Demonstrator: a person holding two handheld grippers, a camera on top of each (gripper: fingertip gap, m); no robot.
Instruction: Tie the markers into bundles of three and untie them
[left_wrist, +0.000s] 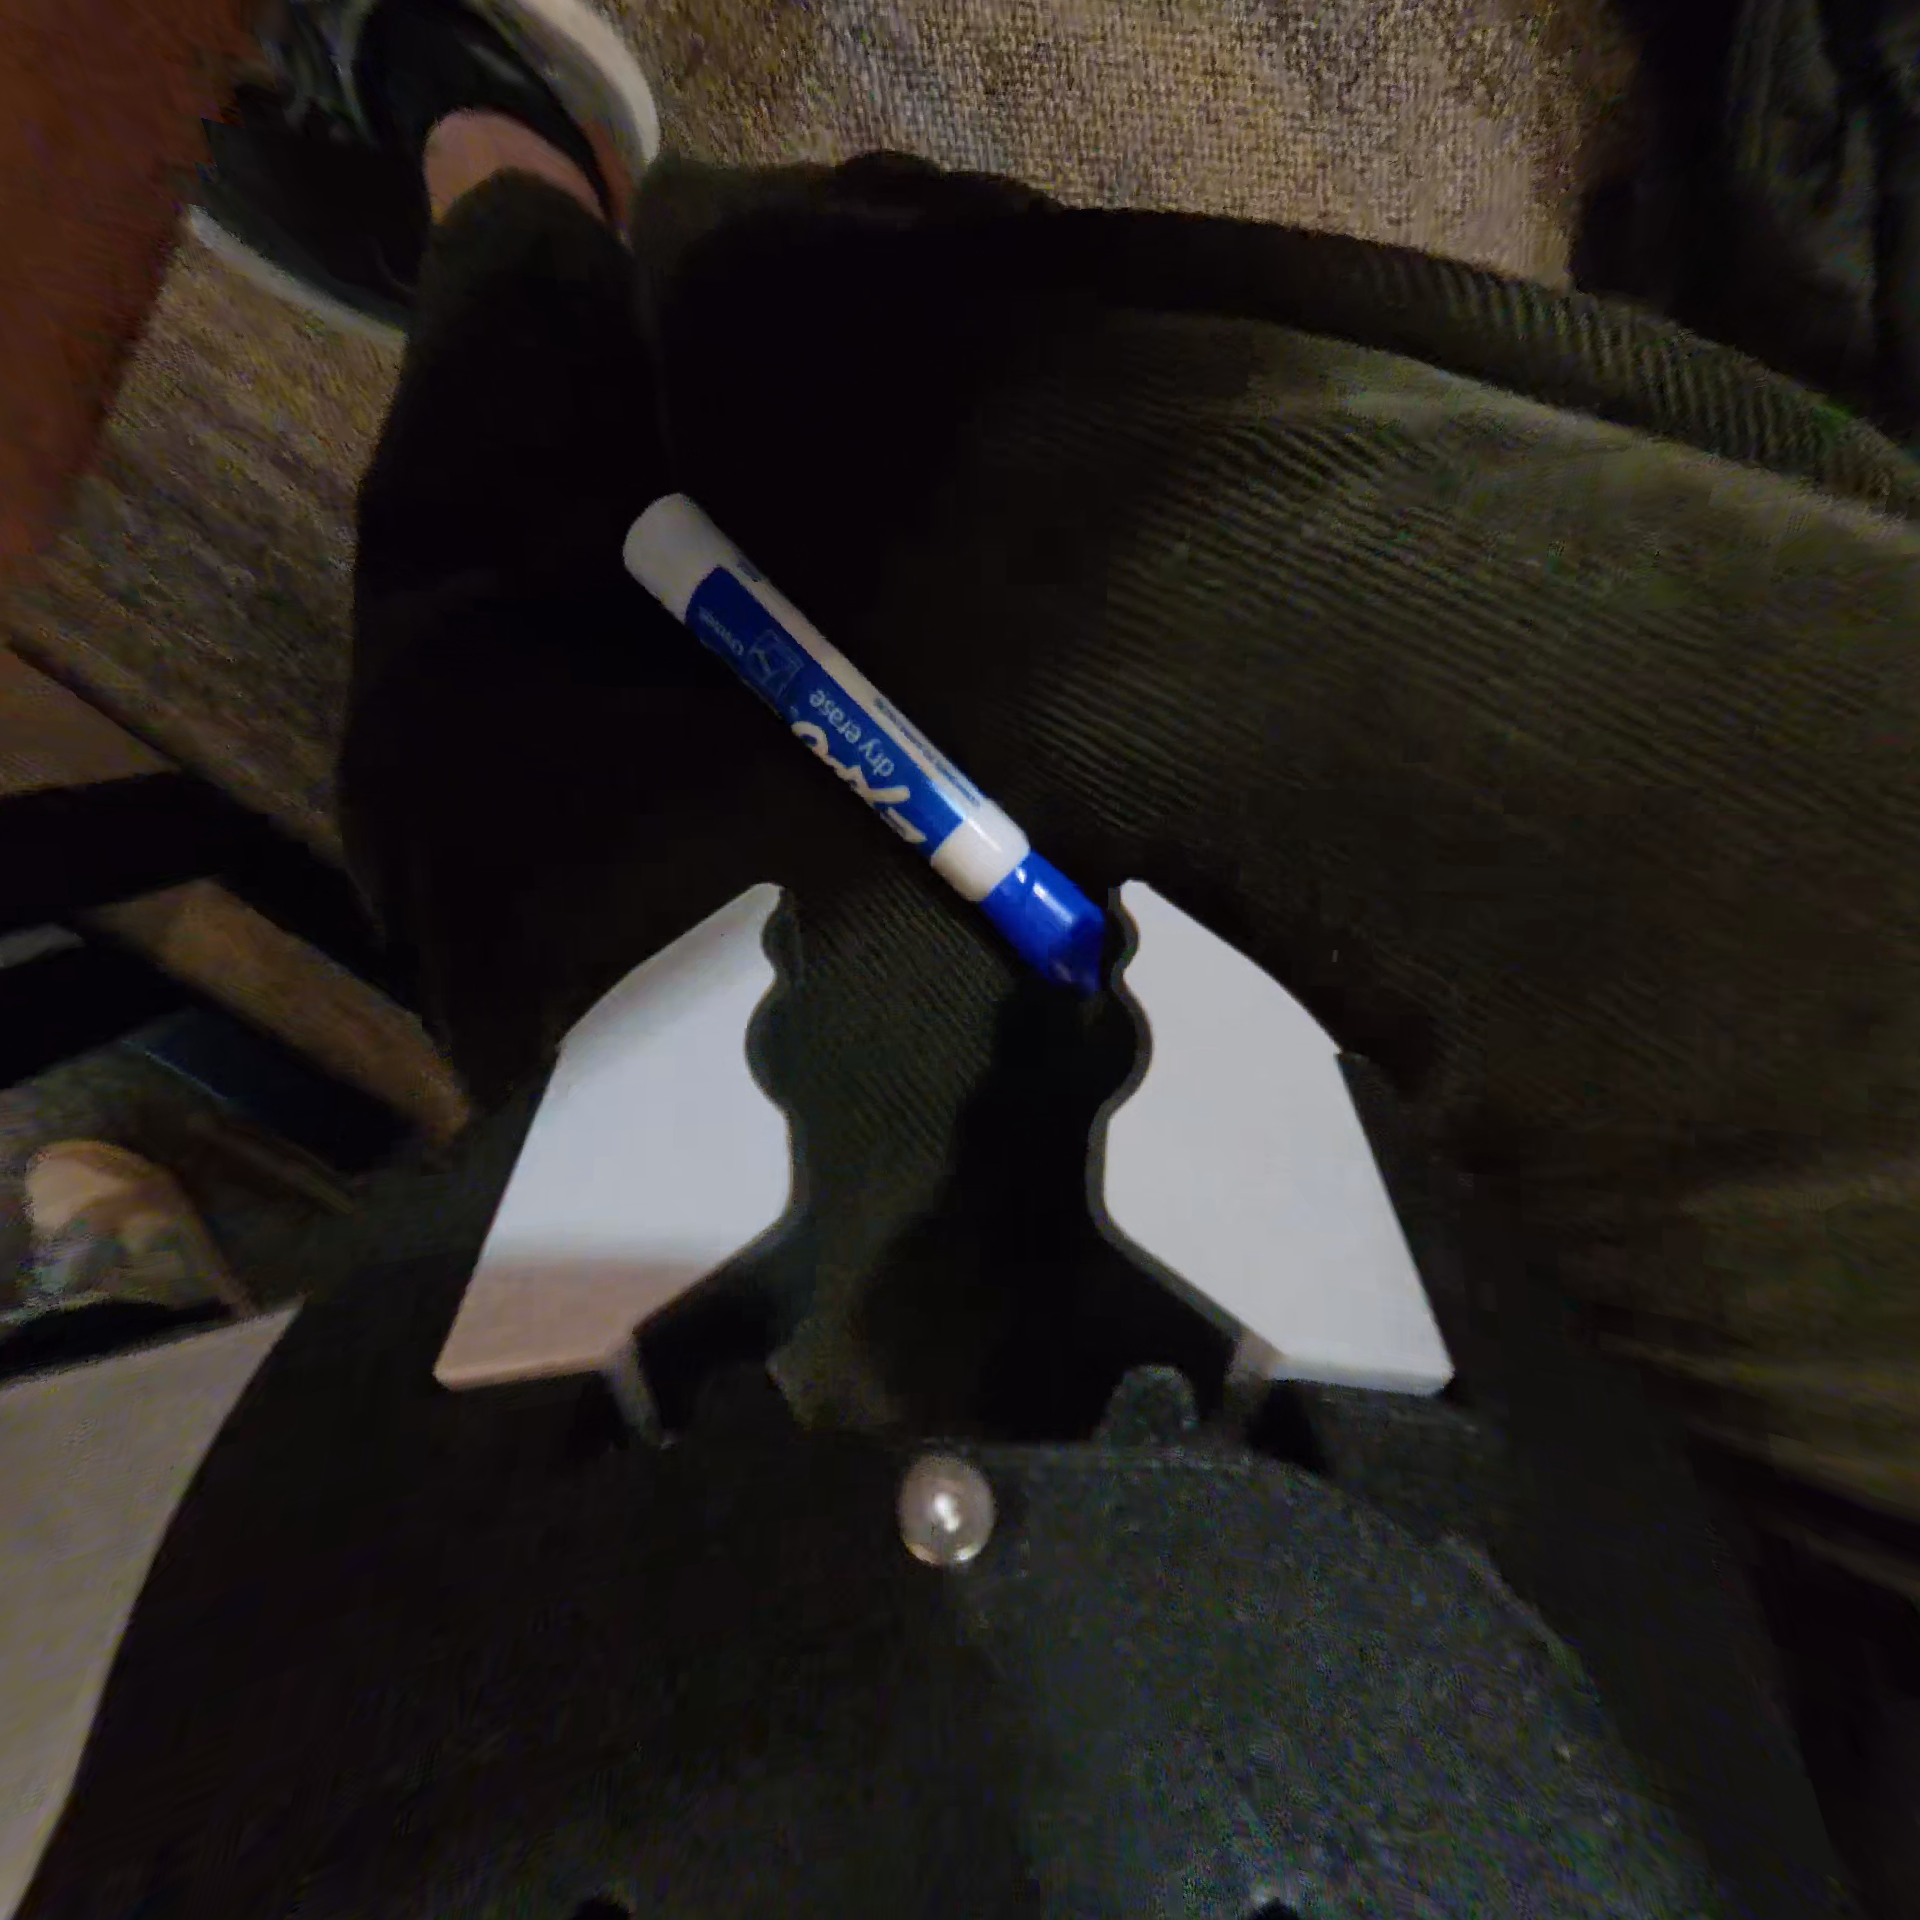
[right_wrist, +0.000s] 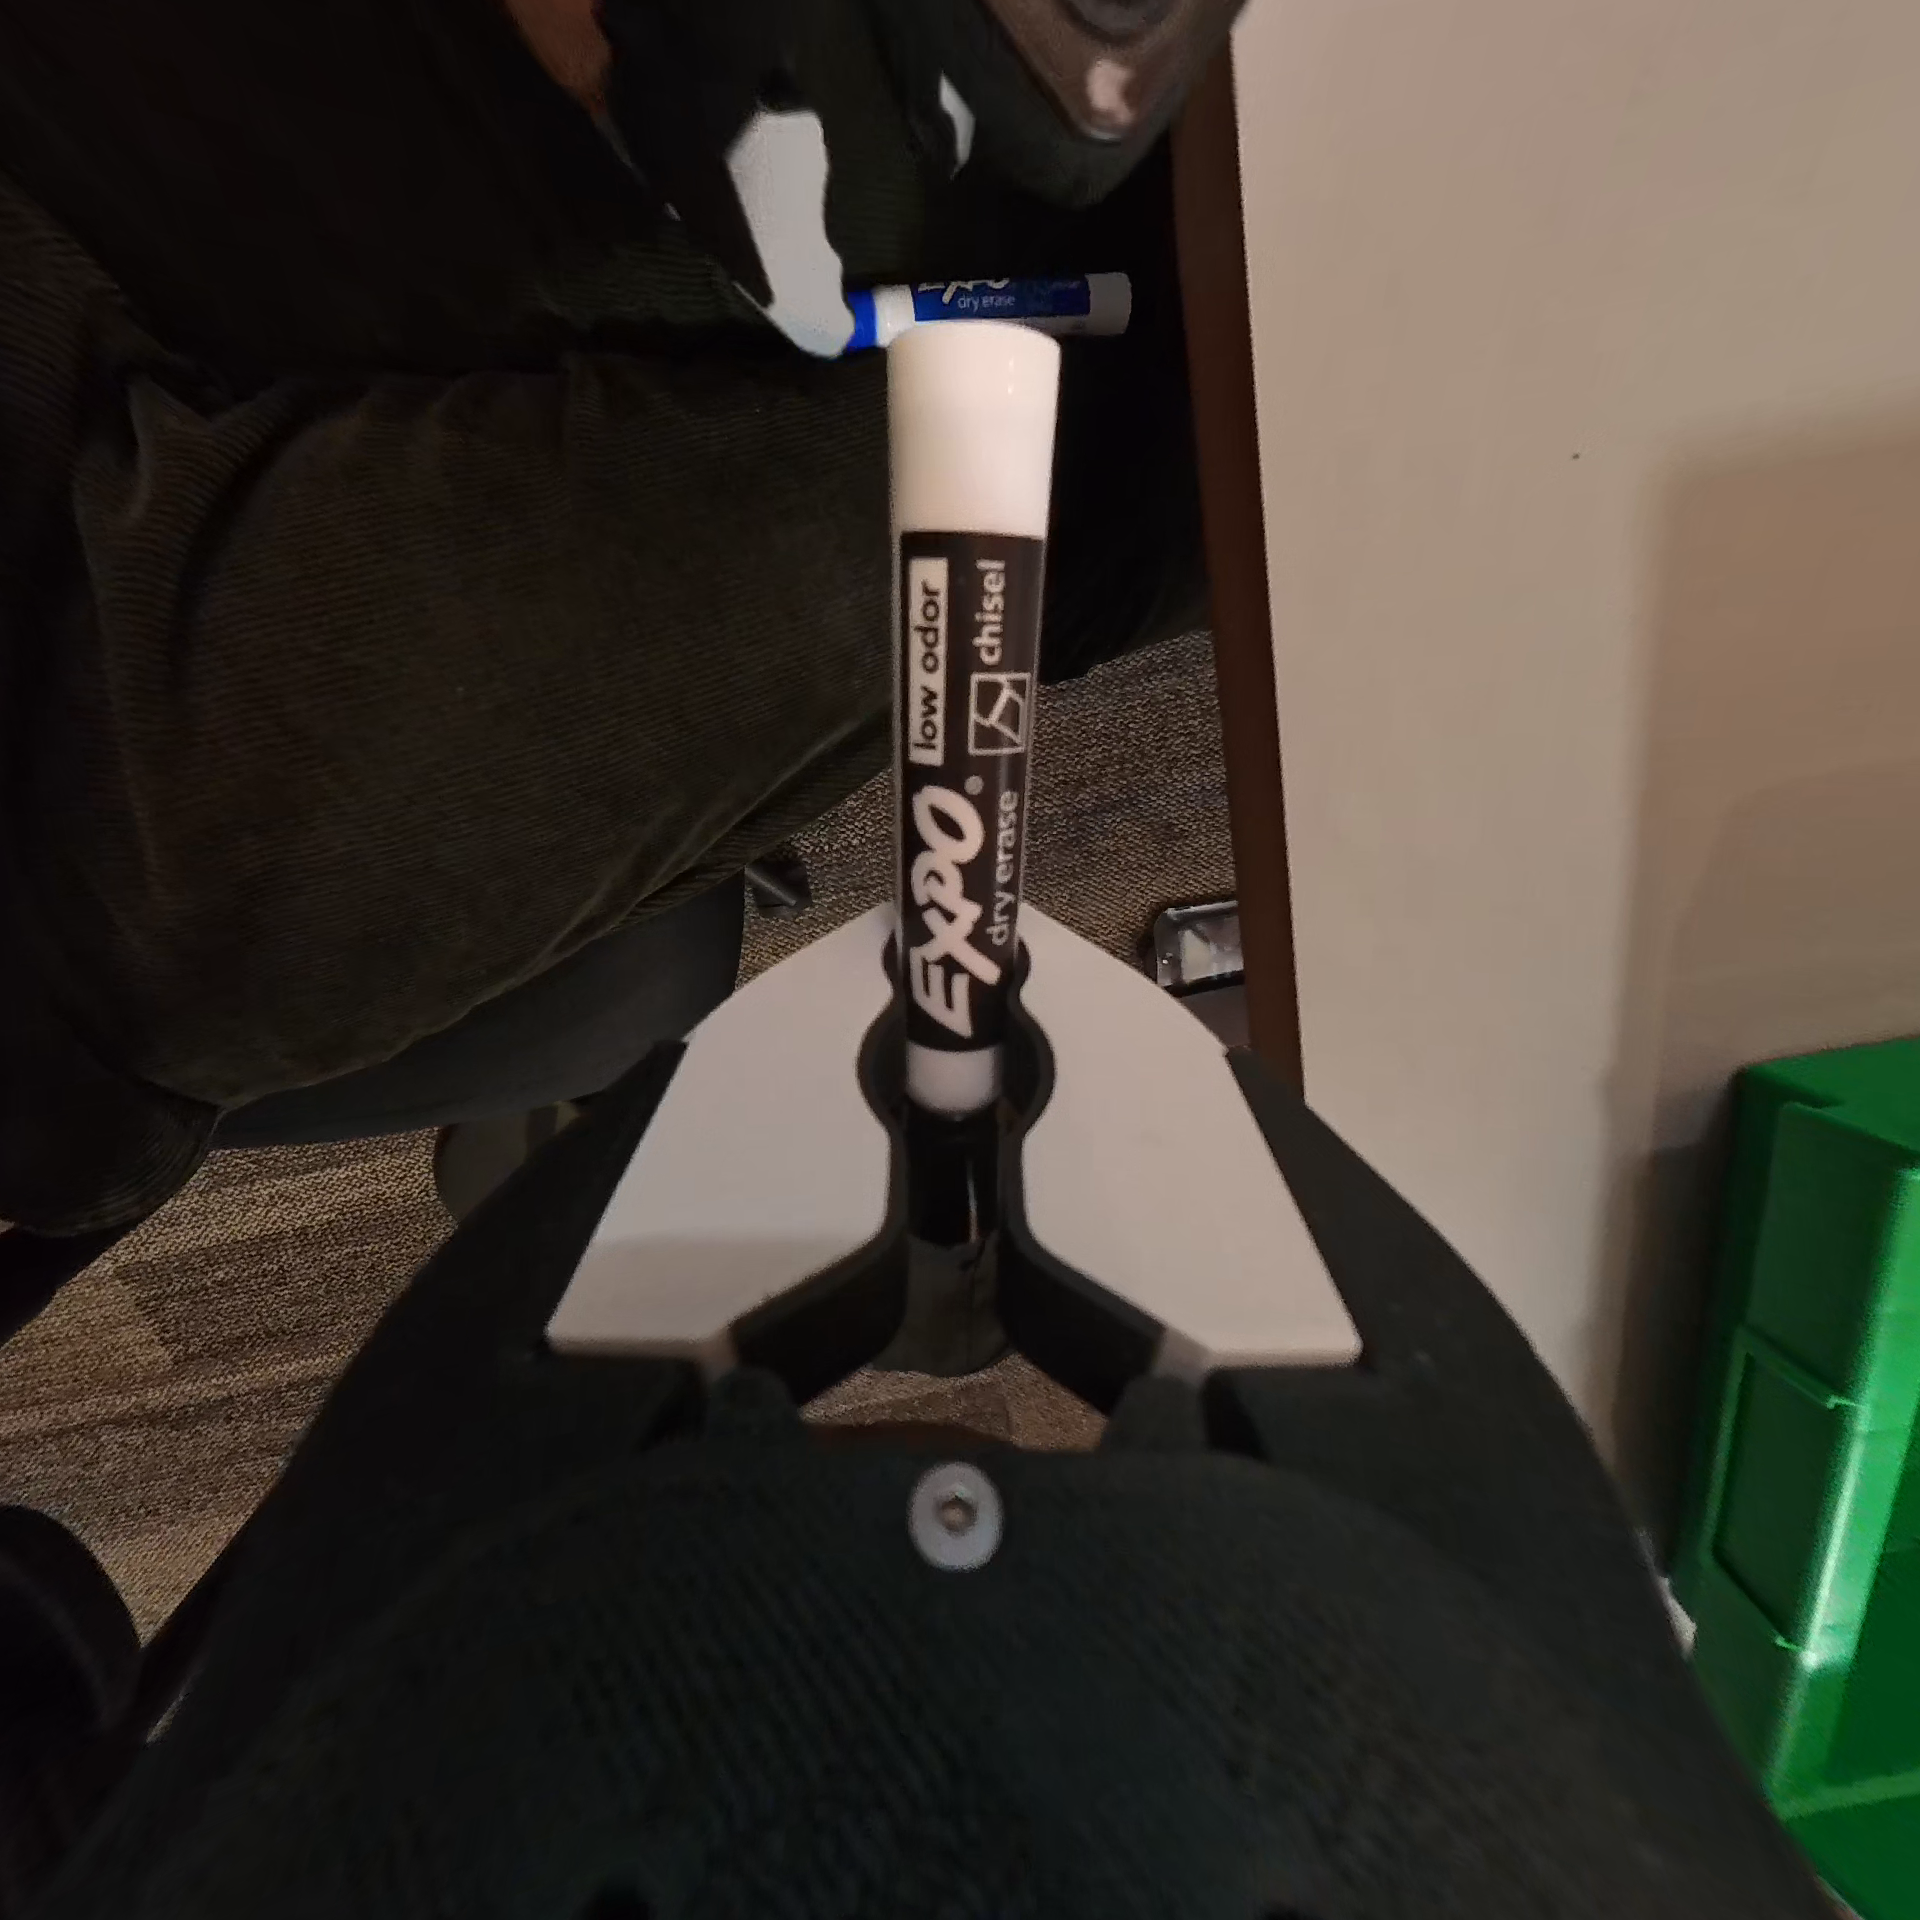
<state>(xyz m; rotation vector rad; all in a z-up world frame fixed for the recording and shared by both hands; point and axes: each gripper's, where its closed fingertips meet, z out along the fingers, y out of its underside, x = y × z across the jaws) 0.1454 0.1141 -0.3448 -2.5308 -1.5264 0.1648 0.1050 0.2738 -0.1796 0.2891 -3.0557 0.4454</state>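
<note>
A blue dry-erase marker (left_wrist: 831, 717) lies slanted on a person's dark green corduroy trouser leg (left_wrist: 1351, 675), with its blue cap towards me. My left gripper (left_wrist: 951, 904) is open. The cap rests right against its right fingertip (left_wrist: 1153, 935), and the left fingertip stands apart from the marker. My right gripper (right_wrist: 956, 966) is shut on a black dry-erase marker (right_wrist: 971, 644), which points straight forward along the fingers. Beyond its white end, the blue marker (right_wrist: 1008, 301) and a white finger (right_wrist: 790, 239) of the left gripper show on the leg (right_wrist: 468, 623).
Mottled grey-brown carpet (left_wrist: 1091, 94) covers the floor. A shoe (left_wrist: 540, 94) shows at the top left. A beige wall (right_wrist: 1558, 468) with a brown wooden edge (right_wrist: 1236, 623) is on the right, and a green plastic drawer unit (right_wrist: 1829, 1455) stands against it. The left gripper is farther from the green plastic drawer unit (right_wrist: 1829, 1455), some 40 centimeters, than the right, some 20 centimeters.
</note>
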